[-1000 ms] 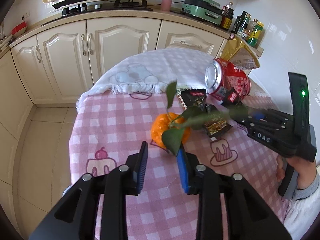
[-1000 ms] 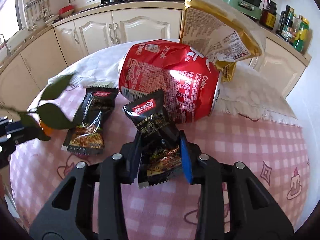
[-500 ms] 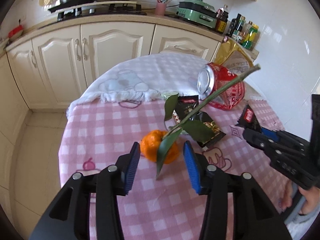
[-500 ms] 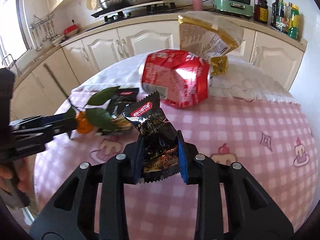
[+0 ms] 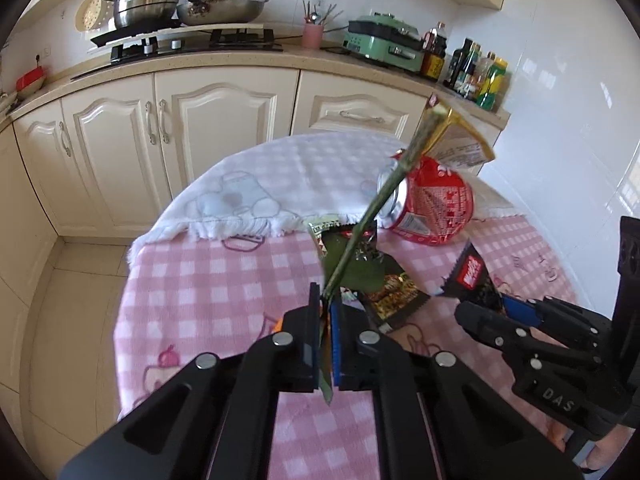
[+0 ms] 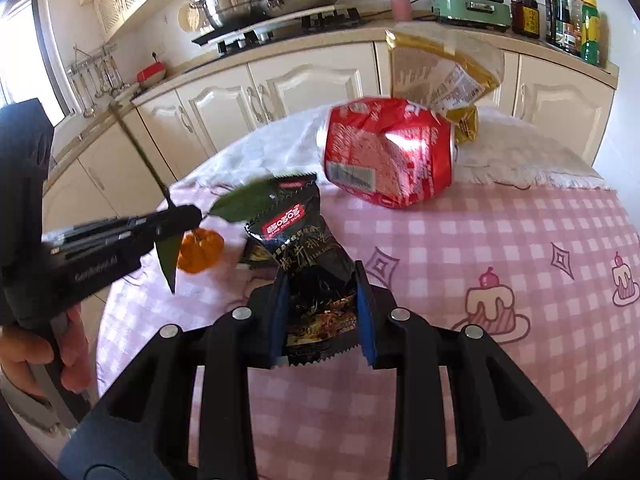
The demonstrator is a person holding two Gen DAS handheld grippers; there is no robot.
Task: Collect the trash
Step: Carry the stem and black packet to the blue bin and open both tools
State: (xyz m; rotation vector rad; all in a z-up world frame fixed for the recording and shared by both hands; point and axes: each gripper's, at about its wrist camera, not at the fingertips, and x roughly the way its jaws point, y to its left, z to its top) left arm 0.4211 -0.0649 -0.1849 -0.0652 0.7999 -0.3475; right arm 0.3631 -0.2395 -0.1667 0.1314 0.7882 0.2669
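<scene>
My left gripper (image 5: 325,300) is shut on the leafy green stem (image 5: 372,208) of an orange mandarin (image 6: 200,250), which hangs just below it over the pink checked table (image 5: 192,280). My right gripper (image 6: 322,284) is shut on a black snack wrapper (image 6: 308,248) and holds it above the table; it also shows in the left wrist view (image 5: 472,276). A crushed red cola can (image 6: 388,152) lies on its side further back. A second black wrapper (image 5: 394,292) lies flat on the cloth. A gold snack bag (image 6: 436,72) stands behind the can.
A white fringed cloth (image 5: 256,188) covers the table's far half. Cream kitchen cabinets (image 5: 180,120) stand behind, with a stove, pots and bottles on the counter. Tiled floor (image 5: 72,320) lies to the left of the table.
My left gripper has closed on the mandarin's stem and lifted the fruit off the cloth. My right gripper has pulled back from the can with the black wrapper in it.
</scene>
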